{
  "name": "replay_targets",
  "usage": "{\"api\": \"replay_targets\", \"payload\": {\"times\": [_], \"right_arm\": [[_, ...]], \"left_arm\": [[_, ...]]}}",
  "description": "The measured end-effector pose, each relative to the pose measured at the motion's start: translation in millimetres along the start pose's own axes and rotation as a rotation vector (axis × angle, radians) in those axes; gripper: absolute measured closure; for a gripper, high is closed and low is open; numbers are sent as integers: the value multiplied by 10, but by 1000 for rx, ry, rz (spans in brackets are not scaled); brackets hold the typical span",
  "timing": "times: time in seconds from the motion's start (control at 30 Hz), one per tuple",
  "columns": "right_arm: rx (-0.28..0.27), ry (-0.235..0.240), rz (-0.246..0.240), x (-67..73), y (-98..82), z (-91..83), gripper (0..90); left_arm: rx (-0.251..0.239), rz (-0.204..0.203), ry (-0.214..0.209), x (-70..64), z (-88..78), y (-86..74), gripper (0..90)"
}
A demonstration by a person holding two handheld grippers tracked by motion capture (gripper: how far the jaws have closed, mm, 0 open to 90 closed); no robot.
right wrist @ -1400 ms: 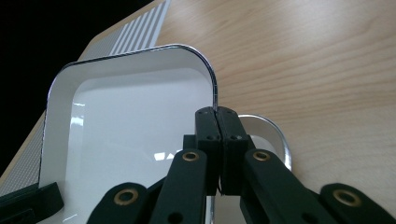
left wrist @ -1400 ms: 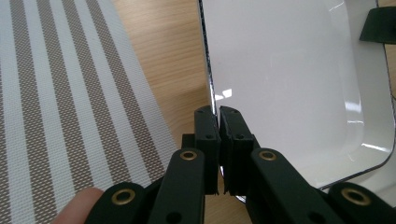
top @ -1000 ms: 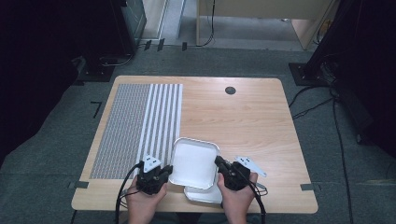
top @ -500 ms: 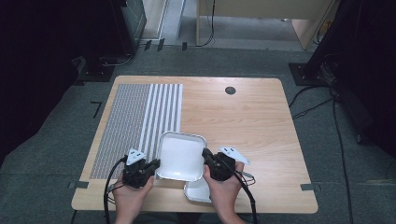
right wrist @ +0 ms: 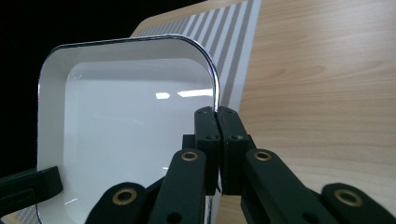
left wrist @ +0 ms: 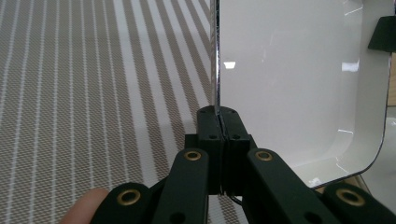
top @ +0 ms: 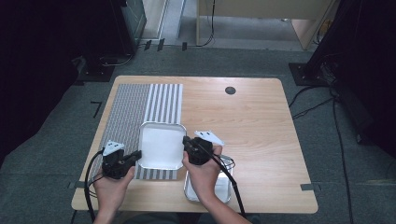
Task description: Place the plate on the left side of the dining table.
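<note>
From the high view, a white tray (top: 161, 145) was seen held between the two grippers over the near left part of the wooden table (top: 261, 121), above the near end of the striped mat (top: 140, 105). The left gripper (top: 136, 155) was clamped on the tray's near left rim, gripped by the left hand (top: 111, 184); the right gripper (top: 186, 142) was pinched on the tray's right rim, carried by the right hand (top: 203, 170). A second white tray (top: 222, 186) was lying on the table at the near edge, just under the right forearm. A small dark round fitting (top: 230, 90) was spotted at the far side of the table.

In the left gripper view, the black jaws were seen closed tight on the thin shiny rim of the tray (left wrist: 299, 88), with the striped mat (left wrist: 93, 93) spread out to the left beneath it. A fingertip was visible at the bottom left.

In the right gripper view, the jaws were shown shut on the rim at a rounded corner of the tray (right wrist: 130, 121), the hollow of the tray facing the camera, with bare wood (right wrist: 327, 84) to the right and the mat (right wrist: 229, 32) beyond
</note>
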State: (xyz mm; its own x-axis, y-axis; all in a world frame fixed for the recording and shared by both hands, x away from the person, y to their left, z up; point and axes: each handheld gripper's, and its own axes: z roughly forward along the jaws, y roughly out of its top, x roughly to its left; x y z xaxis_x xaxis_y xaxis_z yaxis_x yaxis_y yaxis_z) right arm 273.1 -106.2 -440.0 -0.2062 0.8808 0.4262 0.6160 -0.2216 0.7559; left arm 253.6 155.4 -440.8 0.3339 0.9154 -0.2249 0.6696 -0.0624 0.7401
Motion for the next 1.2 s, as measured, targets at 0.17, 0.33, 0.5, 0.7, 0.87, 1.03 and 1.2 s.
{"api": "replay_targets", "payload": {"times": [0.17,0.33,0.5,0.7,0.87,1.03,1.2], "right_arm": [[13,5,-9,117,59,176,897],[36,11,-6,240,125,391,900],[48,11,-23,318,156,522,899],[68,12,-23,379,216,708,898],[78,18,-26,389,267,855,897],[98,3,-38,367,283,1025,893],[133,-3,-46,354,273,1226,887]], "left_arm": [[-14,-4,28,145,-3,43,900],[-21,-29,49,327,21,79,900],[-19,-34,64,444,53,113,900],[-15,-46,80,575,122,186,900],[-7,-48,95,651,197,252,900],[23,-55,101,724,305,279,900],[50,-85,112,843,403,296,900]]}}
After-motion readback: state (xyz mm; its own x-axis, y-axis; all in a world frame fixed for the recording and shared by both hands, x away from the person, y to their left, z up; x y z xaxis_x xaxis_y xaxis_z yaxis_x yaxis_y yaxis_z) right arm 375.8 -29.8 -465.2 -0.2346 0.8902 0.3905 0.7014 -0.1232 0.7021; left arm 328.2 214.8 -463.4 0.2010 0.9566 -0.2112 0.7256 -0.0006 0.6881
